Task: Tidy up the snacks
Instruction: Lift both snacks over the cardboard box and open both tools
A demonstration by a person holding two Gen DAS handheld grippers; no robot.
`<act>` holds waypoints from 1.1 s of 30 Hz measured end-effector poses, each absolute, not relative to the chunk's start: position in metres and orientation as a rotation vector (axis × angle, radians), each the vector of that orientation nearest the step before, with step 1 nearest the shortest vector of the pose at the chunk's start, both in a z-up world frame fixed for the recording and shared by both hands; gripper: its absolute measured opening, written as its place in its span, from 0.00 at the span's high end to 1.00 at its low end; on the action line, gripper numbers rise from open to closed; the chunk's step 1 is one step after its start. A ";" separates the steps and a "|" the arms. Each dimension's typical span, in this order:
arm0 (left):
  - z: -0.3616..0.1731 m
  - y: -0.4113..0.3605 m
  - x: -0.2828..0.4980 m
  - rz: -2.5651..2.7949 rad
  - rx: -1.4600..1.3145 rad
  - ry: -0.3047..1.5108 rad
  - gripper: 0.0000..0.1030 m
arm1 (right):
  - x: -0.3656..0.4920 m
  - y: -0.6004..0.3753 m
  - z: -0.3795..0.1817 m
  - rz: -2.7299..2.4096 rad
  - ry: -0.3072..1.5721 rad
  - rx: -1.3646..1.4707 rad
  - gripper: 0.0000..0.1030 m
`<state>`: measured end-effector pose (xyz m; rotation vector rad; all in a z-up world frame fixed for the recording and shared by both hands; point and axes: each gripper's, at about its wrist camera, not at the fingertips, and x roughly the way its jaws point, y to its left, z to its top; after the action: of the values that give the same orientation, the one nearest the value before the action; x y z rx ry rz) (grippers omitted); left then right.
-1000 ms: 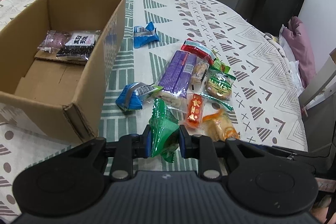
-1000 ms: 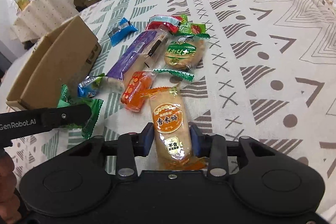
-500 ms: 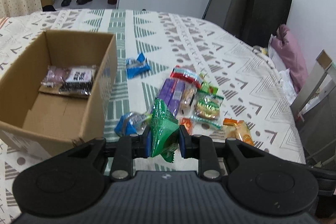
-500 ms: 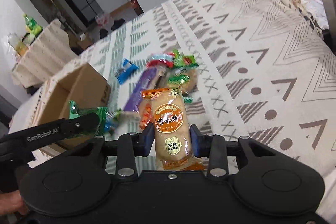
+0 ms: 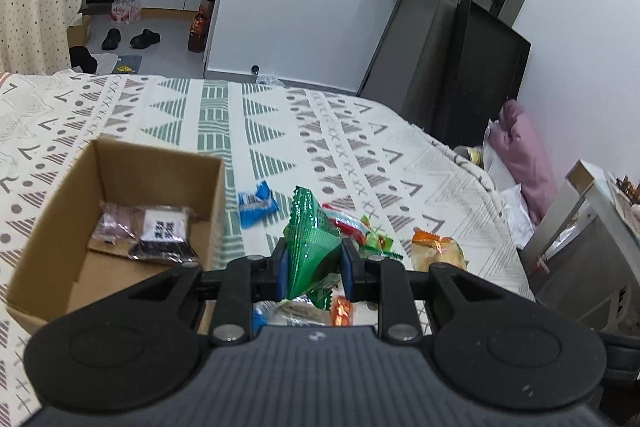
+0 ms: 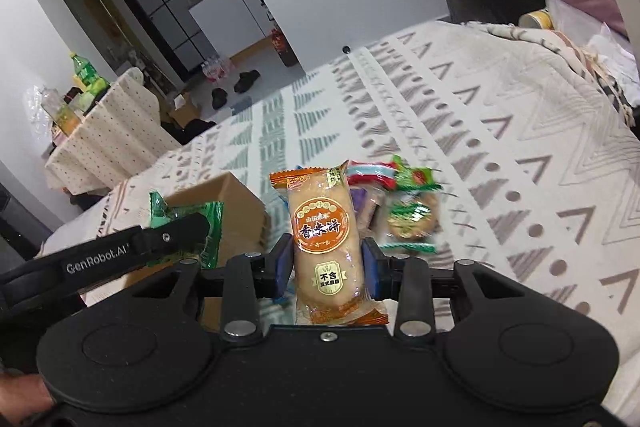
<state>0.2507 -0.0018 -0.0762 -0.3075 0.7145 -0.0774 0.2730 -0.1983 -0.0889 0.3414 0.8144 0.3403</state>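
Observation:
My left gripper [image 5: 314, 269] is shut on a green foil snack packet [image 5: 310, 247], held up above the patterned tablecloth. My right gripper [image 6: 326, 263] is shut on an orange rice-cracker packet [image 6: 326, 227], also lifted off the table. That orange packet [image 5: 438, 251] shows in the left wrist view to the right of the green one. The left gripper's finger [image 6: 176, 233] with the green packet [image 6: 208, 223] appears at the left of the right wrist view. An open cardboard box [image 5: 48, 227] sits to the left, with dark and pink packets [image 5: 160, 235] inside. More snacks [image 6: 408, 215] lie in a pile below.
A blue packet [image 5: 256, 203] lies alone right of the box. The table's right edge drops to a chair with a pink cushion [image 5: 524, 155] and a white stand [image 5: 592, 195]. A second cloth-covered table with bottles [image 6: 92, 131] stands at far left. A hand [image 6: 20, 391] grips the left tool.
Both grippers have risen from the table with their packets, and both views have tilted up toward the room. The snack pile and box now sit lower and smaller in view.

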 end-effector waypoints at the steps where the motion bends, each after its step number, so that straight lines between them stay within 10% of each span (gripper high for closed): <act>1: -0.075 0.002 0.250 -0.076 -0.313 0.712 0.76 | 0.274 -0.194 -0.087 0.343 0.810 0.346 0.65; 33: -0.091 0.131 0.258 0.128 -0.547 0.711 0.76 | 0.318 -0.064 -0.097 0.467 0.860 0.349 0.65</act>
<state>0.2579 0.1315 -0.0909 -0.5473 0.7106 0.1280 0.3181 -0.0635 -0.0969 0.3485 0.8600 0.4674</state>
